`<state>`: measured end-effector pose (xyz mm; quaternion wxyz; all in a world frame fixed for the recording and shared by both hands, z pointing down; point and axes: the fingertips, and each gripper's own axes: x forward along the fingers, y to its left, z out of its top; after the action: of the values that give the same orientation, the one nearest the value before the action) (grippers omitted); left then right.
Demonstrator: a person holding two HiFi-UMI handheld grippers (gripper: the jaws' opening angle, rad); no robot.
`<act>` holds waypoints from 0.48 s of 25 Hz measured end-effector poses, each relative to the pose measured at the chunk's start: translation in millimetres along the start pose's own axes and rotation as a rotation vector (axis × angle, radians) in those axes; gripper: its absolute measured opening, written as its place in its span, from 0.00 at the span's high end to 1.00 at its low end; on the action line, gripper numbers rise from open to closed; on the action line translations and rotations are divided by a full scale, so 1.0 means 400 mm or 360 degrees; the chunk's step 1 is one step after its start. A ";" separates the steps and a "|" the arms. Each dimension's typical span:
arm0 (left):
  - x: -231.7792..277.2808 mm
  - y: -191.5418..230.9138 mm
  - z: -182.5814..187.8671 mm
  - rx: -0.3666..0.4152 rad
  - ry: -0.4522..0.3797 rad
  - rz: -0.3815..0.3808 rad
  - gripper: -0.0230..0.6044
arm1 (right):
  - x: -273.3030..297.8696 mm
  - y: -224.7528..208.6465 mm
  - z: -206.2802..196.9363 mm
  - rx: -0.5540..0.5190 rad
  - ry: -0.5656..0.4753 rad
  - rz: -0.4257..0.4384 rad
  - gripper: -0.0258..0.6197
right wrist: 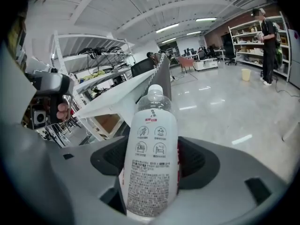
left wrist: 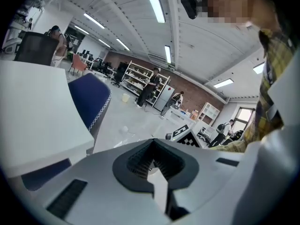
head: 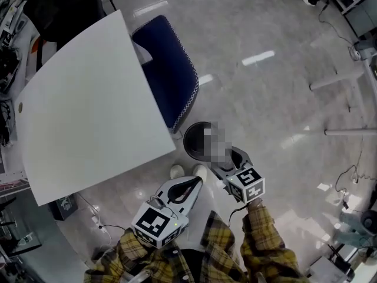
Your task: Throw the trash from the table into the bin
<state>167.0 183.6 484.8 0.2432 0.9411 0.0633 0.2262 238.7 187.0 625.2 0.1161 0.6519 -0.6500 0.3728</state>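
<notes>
White table [head: 88, 105]; glossy grey floor [head: 277, 93] carries black bin [head: 194, 140] near table corner, blue chair [head: 171, 69].

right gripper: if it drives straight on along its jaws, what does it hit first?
The plastic bottle clamped in the right gripper leads. Straight ahead is the blue chair's back, edge-on beside the white table, so probably that first, though depth is unclear. The black bin seems below that line.

White table [head: 88, 111]; navy chair [head: 168, 69] edged with white dots; black bin [head: 193, 141]; clear bottle [right wrist: 151, 172] with white label and black print; yellow plaid sleeves [head: 262, 234]; pale grey floor [head: 277, 87].
</notes>
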 end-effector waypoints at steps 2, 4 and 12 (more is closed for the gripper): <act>0.034 0.042 -0.062 0.0010 0.0022 0.0005 0.95 | 0.071 -0.034 -0.059 0.0027 0.0027 -0.0007 0.49; 0.067 0.076 -0.113 0.0007 0.0035 0.0005 0.95 | 0.136 -0.075 -0.117 0.0044 0.0057 -0.0027 0.49; 0.150 0.206 -0.314 -0.0019 0.0113 0.0041 0.95 | 0.401 -0.191 -0.342 0.0167 0.0169 -0.0069 0.49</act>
<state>163.9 179.2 646.5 0.2435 0.9318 0.0584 0.2628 244.6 161.9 848.0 0.1243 0.6503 -0.6082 0.4378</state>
